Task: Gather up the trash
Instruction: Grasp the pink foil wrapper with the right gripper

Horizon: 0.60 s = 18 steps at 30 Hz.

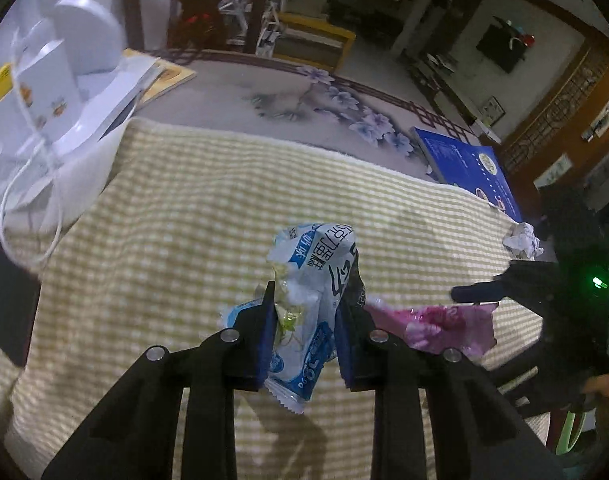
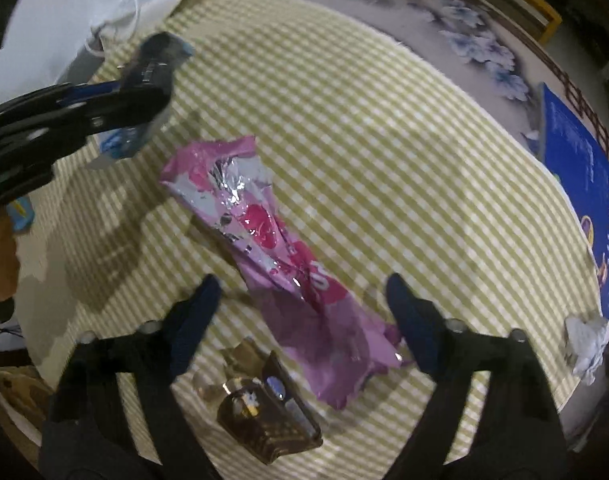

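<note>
Checked yellow cloth covers the counter [image 1: 184, 208] under both my grippers, and the trash lies scattered across it. Nearest me, my left gripper [image 1: 304, 320] has its jaws clamped on a blue-and-white wrapper [image 1: 312, 280], pinched around its middle so the crumpled top stands up between the pads and the torn end hangs below them, apparently clear of the cloth. My right gripper [image 2: 304, 312] points steeply down over a pink foil wrapper [image 2: 264, 240] with its jaws about half open, one to each side of the wrapper's near end, not yet pressing on it; I judge that straddle is set up for a pinch across the narrow width. Just beside that wrapper's near end, a brown wrapper [image 2: 264, 412] lies on the cloth. Farther right, a crumpled white tissue [image 2: 588, 344] sits near the cloth's edge, beside a blue book [image 2: 580, 184]. Beyond the cloth I see a flowered covering, white boxes to the left, and a dark wooden chair [image 1: 192, 0]
</note>
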### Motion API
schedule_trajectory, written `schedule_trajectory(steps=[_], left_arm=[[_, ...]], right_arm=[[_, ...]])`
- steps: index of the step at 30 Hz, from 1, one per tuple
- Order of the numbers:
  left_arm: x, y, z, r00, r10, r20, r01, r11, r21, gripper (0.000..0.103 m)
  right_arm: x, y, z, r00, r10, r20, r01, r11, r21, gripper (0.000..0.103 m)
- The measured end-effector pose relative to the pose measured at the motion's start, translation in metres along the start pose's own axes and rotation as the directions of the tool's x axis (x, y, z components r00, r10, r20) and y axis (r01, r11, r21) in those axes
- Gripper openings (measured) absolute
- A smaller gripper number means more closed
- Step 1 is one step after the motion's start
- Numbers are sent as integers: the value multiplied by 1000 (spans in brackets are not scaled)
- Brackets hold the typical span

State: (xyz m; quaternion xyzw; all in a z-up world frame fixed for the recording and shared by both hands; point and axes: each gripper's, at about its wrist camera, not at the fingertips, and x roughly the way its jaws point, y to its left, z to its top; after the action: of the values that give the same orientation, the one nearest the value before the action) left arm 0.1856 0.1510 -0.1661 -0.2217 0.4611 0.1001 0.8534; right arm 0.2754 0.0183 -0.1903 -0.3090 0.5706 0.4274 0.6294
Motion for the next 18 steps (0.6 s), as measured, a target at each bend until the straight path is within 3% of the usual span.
schedule_trajectory(steps=[1,4,7,11,18], left_arm=[[-2,1,-3,1000,2,2,-2,1000,-7,24],[-4,4,-10,1000,1,1,-1,1000,-20,24],[-6,1,-13,1000,3,-1,-3,1000,-9,24],[-17,-6,-13,1000,-3,13,3,1000,5,24],[-44,-22,-28,1000,-15,27,14,999,47,24]], right_arm=[[1,1,0,1000,4,-2,-4,1000,0,54],[0,6,-1,1000,-1,5,1,1000,4,38],[-8,11,-11,999,10,36,-11,999,30,28],[-27,18,-32,994,37,99,-47,994,97,27],[-79,24,-91,963,73,260,-143,954,264,27]])
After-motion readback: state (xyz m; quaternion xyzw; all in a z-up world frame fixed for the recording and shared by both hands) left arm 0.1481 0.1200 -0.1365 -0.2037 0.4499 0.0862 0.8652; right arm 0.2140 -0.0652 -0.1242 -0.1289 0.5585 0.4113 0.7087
